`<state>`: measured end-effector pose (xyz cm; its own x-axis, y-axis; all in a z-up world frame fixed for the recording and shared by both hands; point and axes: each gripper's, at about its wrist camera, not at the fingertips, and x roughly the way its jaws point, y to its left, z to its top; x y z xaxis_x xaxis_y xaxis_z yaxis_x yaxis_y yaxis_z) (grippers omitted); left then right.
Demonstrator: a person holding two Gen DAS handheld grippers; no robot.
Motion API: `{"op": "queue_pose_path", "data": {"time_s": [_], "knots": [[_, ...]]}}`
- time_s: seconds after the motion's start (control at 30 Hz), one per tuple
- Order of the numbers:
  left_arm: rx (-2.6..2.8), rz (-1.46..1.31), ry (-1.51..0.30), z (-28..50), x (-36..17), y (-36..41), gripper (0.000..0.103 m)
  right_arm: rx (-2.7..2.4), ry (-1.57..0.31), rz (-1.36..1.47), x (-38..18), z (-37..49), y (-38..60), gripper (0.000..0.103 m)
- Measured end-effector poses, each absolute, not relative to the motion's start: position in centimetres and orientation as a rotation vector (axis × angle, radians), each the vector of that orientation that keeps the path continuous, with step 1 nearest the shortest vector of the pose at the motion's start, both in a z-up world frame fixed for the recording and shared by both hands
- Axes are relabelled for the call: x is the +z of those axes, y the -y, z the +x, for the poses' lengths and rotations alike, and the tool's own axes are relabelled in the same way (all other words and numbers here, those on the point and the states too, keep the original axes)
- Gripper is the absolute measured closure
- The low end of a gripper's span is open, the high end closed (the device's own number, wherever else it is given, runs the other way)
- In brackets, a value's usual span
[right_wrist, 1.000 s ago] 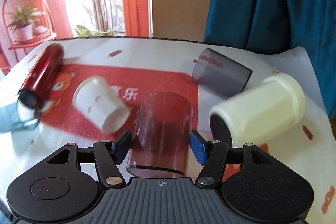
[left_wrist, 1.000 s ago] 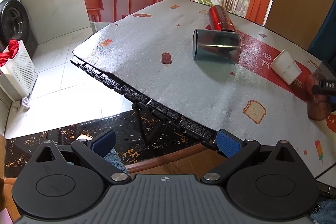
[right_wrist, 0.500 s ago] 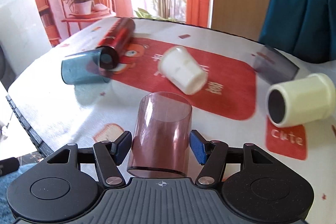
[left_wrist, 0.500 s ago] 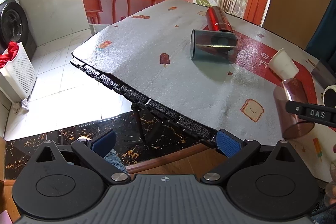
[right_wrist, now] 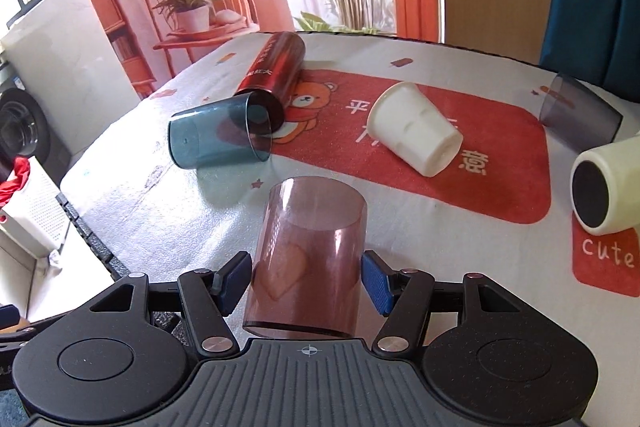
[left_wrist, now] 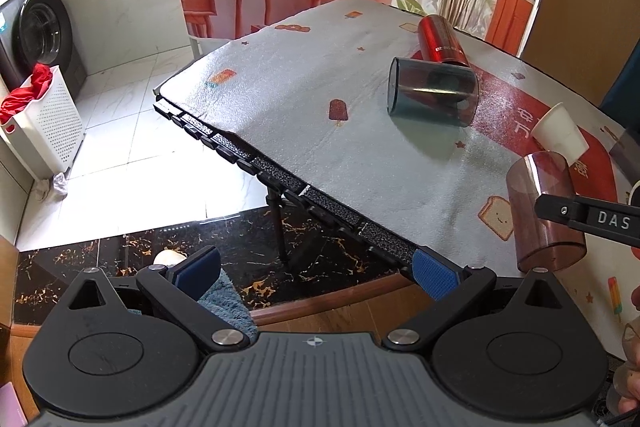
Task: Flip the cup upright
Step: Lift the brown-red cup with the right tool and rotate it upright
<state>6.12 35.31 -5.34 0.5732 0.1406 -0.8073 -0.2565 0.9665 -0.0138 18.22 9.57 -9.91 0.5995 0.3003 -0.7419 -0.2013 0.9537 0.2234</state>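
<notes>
My right gripper [right_wrist: 306, 281] is shut on a translucent brown-pink cup [right_wrist: 310, 255], held between both blue pads above the table near its front edge. The same cup shows in the left wrist view [left_wrist: 544, 211], with a right gripper finger [left_wrist: 588, 219] against its side. My left gripper [left_wrist: 316, 271] is open and empty, off the table's near edge above the dark floor. Other cups lie on their sides: a blue translucent one [right_wrist: 218, 137], a red metallic one [right_wrist: 274, 67], a white one [right_wrist: 416, 129], a grey one [right_wrist: 580, 117] and a cream one [right_wrist: 608, 187].
The table [left_wrist: 288, 95] has a light printed cloth with a red mat [right_wrist: 500, 147] across the middle. Its black edge [left_wrist: 280, 179] runs diagonally before my left gripper. A white laundry basket [left_wrist: 44, 123] and a washing machine [left_wrist: 36, 31] stand at the left.
My right gripper has carried the brown-pink cup left and toward the table's front edge. The left gripper has stayed in place, open.
</notes>
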Motion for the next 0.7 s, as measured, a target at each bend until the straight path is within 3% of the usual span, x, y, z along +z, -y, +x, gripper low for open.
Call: {"op": "queue_pose_path", "data": {"time_s": [0.23, 0.57, 0.7], "knots": [[0.239, -0.100, -0.949, 6.0, -5.4, -34.5, 0.000, 0.292, -0.813, 0.103, -8.8, 16.2, -7.3, 0.037], [0.256, -0.052, -0.963, 5.7, -5.1, -32.7, 0.000, 0.150, -0.826, 0.020, -9.9, 14.9, -3.4, 0.007], [0.264, -0.027, -0.966, 5.9, -4.7, -32.0, 0.000, 0.126, -0.819, -0.006, -10.2, 14.7, -3.0, 0.001]]}}
